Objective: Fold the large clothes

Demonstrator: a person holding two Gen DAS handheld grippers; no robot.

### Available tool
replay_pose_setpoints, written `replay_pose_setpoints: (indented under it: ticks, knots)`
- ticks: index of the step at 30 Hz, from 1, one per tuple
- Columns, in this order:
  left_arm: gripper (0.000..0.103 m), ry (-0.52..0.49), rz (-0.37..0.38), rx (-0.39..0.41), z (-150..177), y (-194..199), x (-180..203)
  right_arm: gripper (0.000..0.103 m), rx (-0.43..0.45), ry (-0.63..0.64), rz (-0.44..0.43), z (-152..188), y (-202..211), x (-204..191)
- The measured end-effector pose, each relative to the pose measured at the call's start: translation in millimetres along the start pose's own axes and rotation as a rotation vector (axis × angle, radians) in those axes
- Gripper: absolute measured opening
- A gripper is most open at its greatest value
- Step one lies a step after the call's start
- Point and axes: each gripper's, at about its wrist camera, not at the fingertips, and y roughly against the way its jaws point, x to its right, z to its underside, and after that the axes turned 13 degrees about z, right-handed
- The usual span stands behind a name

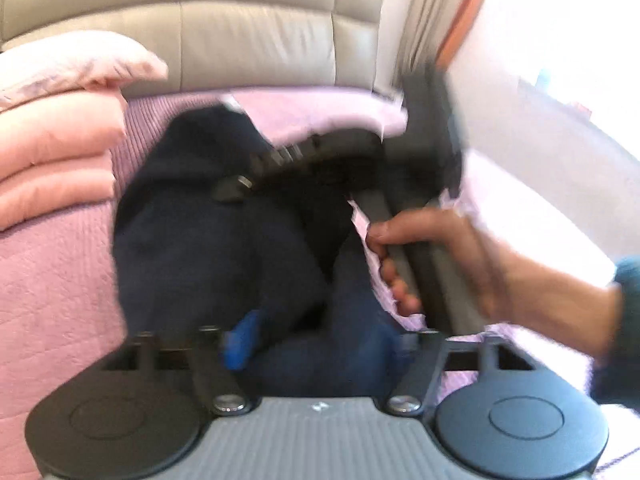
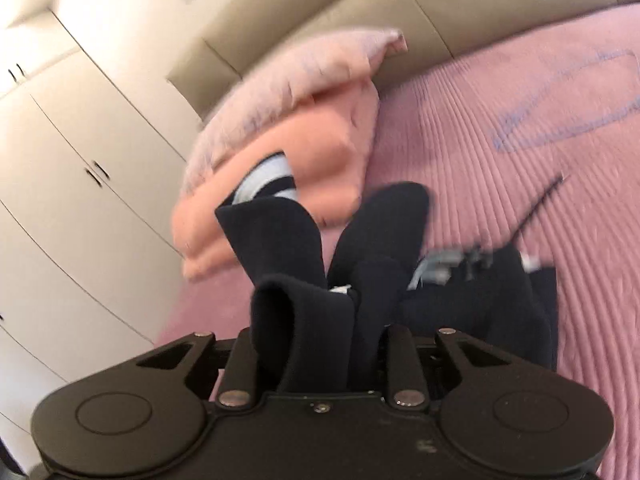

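- While the dark top [image 2: 304,320] is bunched up like this, the good way to fold it is to lift slow, pull both held bits apart till the cloth hangs flat, and then lay one half on the other.
- I think this step is the lift and spread, since the top is all lumps and no neat edge shows yet.
- Keep both grips tight, or a heavy fold could slip out and drop.
- The top sits on the pink bed cover [image 2: 500,152], in front of the pink quilt stack [image 2: 280,128] and out from the beige headboard [image 1: 256,40].
- A striped cuff [image 2: 264,184] of the top pokes up against the quilt stack.
- The right gripper [image 2: 320,360] is pinching a thick roll of the top, with cloth packed between its two fingers.
- The top goes from that gripper out toward the quilt stack.
- The left gripper [image 1: 316,344] is right at the near edge of the top, with dark cloth filling the gap between its fingers, and a blue pad [image 1: 240,340] shows there.
- It looks like it pinches the top, but the blur makes this hard to be sure of.
- A hand [image 1: 460,260] holds the right gripper's gray handle, just past the top on the side away from the quilt stack.
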Motion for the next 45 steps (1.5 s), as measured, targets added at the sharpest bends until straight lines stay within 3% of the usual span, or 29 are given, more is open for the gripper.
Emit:
replay_pose_setpoints:
  ticks: [4,5,6,8,11,13,16,18,21,22,23,24,25,28,29,32,34,36,38,40,42,45]
  knots:
    - [0.083,0.054,-0.031,0.061,-1.6,35.6,-27.8,0.029,-0.137,-0.094,0.072,3.8,-29.7,55.2]
    - [0.081,0.063,-0.032,0.038,-0.6,32.3,-39.3,0.030,-0.185,-0.141,0.067,9.3,-35.7,68.8]
    - [0.073,0.078,-0.027,0.007,0.6,24.7,-48.4,0.032,-0.223,-0.191,0.048,14.3,-39.4,79.5]
    - [0.060,0.152,-0.001,-0.053,10.9,7.5,-67.7,0.034,-0.223,-0.210,0.023,17.4,-35.5,86.9]
    - [0.063,0.249,0.033,-0.124,29.1,-20.3,-95.9,0.049,-0.225,-0.207,0.018,16.6,-30.0,85.5]
    - [0.069,0.201,-0.009,-0.145,39.6,-25.4,-87.4,0.065,-0.292,-0.232,-0.021,15.5,-28.1,85.8]
    - [0.073,0.080,-0.057,-0.171,50.5,-33.6,-60.4,0.077,-0.368,-0.252,-0.093,17.2,-15.5,80.0]
    - [0.073,-0.001,-0.116,-0.185,58.5,-38.7,-39.5,0.078,-0.415,-0.191,-0.061,20.8,-7.1,71.0]
    - [0.074,-0.007,-0.144,-0.177,61.1,-42.6,-28.3,0.080,-0.481,0.000,0.064,32.8,-6.2,51.3]
    - [0.074,0.002,-0.142,-0.174,61.0,-42.7,-29.1,0.079,-0.477,0.032,0.087,37.0,-6.6,48.3]
    - [0.073,0.009,-0.141,-0.171,59.6,-42.0,-29.8,0.071,-0.436,0.016,0.094,41.1,-1.8,49.0]
    - [0.071,0.018,-0.136,-0.169,58.9,-38.1,-28.7,0.033,-0.392,-0.037,0.110,42.6,4.6,51.1]
    - [0.071,0.028,-0.127,-0.165,58.7,-36.0,-28.8,0.024,-0.363,-0.093,0.090,40.8,11.2,51.4]
    - [0.071,0.035,-0.092,-0.151,56.5,-30.5,-23.9,0.021,-0.206,0.029,0.125,22.1,36.1,29.6]
    - [0.071,0.019,-0.089,-0.148,55.8,-32.8,-20.4,0.021,-0.190,0.048,0.140,15.4,37.0,26.7]
    - [0.073,0.002,-0.115,-0.173,64.0,-49.4,-3.7,0.022,-0.303,0.001,0.212,16.4,12.2,46.5]
    - [0.074,-0.031,-0.134,-0.174,69.8,-54.2,6.5,0.041,-0.347,-0.085,0.240,27.9,-4.3,67.8]
    - [0.074,-0.082,-0.165,-0.180,74.8,-55.7,14.9,0.046,-0.330,-0.205,0.172,31.3,1.5,88.4]
    - [0.076,-0.054,-0.151,-0.174,75.4,-53.2,12.6,0.052,-0.320,-0.265,0.146,35.4,14.4,96.4]
    - [0.076,-0.011,-0.130,-0.167,73.4,-53.6,3.0,0.064,-0.307,-0.200,0.189,36.0,32.7,97.2]
    - [0.076,0.024,-0.111,-0.165,70.5,-50.2,-0.7,0.087,-0.279,-0.078,0.325,35.1,49.4,89.2]
    - [0.076,0.032,-0.104,-0.164,70.9,-47.4,-1.0,0.089,-0.230,0.030,0.392,36.4,69.1,70.7]
